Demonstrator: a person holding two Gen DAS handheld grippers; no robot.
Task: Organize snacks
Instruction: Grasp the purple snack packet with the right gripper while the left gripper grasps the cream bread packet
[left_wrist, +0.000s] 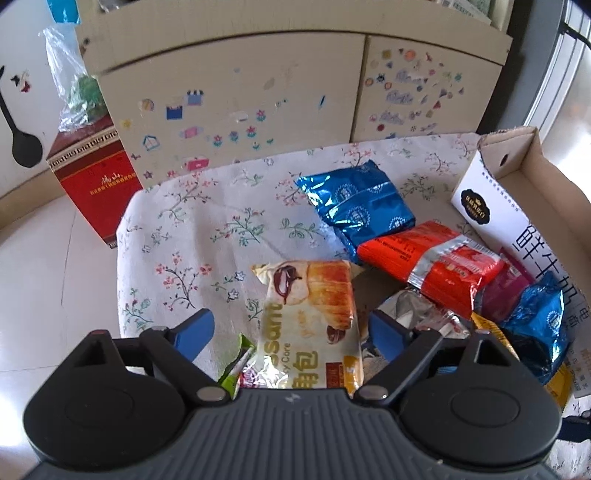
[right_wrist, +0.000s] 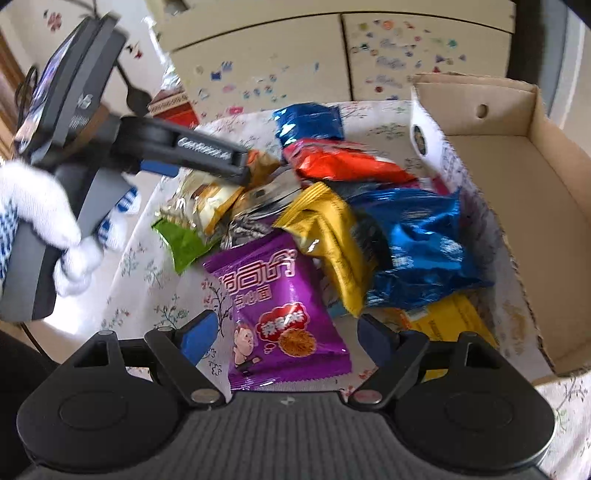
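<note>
My left gripper stands open over the floral cloth, its blue fingers on either side of a croissant packet without pressing it. A green packet lies beside that packet. In the right wrist view my right gripper is open around a purple snack packet that lies flat on the cloth. Beyond it are a yellow packet, a blue foil packet and a red packet. A gloved hand holds the left gripper over the pile.
A shallow cardboard box sits at the right, with a white printed carton panel at its edge. Another blue packet and a silver one lie among the snacks. A red box stands on the floor, before a stickered cabinet.
</note>
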